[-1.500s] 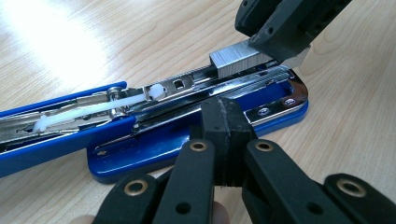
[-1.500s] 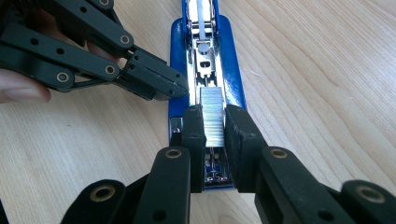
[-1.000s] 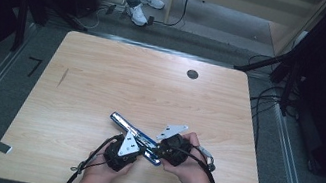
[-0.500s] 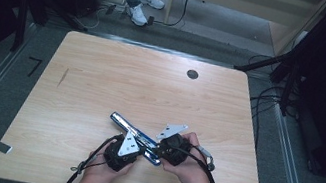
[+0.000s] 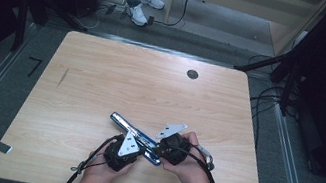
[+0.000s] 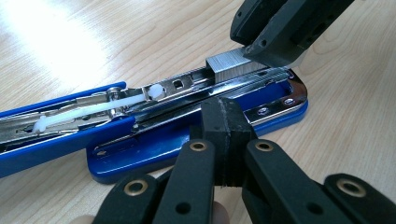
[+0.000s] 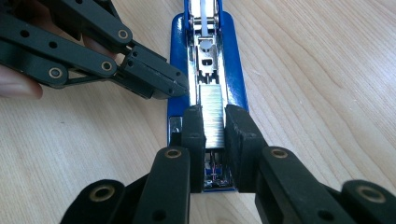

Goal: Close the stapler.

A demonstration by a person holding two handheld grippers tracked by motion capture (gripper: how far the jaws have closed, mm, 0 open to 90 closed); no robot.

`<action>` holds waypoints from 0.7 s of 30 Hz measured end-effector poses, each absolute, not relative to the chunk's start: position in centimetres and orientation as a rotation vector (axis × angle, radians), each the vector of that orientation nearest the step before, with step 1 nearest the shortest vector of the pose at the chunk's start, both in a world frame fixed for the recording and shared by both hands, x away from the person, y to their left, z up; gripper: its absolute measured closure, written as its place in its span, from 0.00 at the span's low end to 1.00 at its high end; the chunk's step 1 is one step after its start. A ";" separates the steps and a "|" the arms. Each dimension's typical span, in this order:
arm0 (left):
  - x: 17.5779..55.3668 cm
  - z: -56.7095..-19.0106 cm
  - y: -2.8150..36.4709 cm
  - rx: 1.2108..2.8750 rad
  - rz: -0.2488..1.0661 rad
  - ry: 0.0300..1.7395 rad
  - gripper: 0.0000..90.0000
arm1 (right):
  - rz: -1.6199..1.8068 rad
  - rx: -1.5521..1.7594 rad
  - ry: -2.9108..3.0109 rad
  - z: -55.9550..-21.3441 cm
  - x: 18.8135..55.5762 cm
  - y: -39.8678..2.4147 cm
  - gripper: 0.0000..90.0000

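A: Right gripper view: right gripper (image 7: 215,123) clamped on ribbed silver staple strip (image 7: 212,109), seated in chrome channel of opened blue stapler (image 7: 233,70).

B: Confirmed. Left gripper (image 6: 228,135) fully closed, empty, rubbery tips touching stapler's glossy base on wood-grain table (image 5: 103,76).

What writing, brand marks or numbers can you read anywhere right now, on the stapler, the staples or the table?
None can be read.
Stapler: the blue base and chrome rail carry no lettering that shows.
Staple strip: plain metal, no marks.
Left gripper and right gripper: black jaws, brass rivets, no labels.
Table: bare wood grain, with a dark round cap too small to show any text.
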State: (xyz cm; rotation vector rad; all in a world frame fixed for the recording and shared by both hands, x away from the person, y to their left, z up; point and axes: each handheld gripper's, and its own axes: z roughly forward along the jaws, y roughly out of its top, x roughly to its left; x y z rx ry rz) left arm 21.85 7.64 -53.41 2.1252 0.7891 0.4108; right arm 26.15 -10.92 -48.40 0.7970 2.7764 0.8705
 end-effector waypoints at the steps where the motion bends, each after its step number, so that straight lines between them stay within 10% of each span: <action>1: 21.8 -53.4 7.6 2.126 0.411 0.789 1.00 | 0.872 0.801 2.774 -48.4 26.1 -10.9 0.88; 21: 21.8 -53.4 7.6 2.124 0.411 0.789 1.00 | 0.846 0.795 2.784 -48.0 26.1 -10.8 0.88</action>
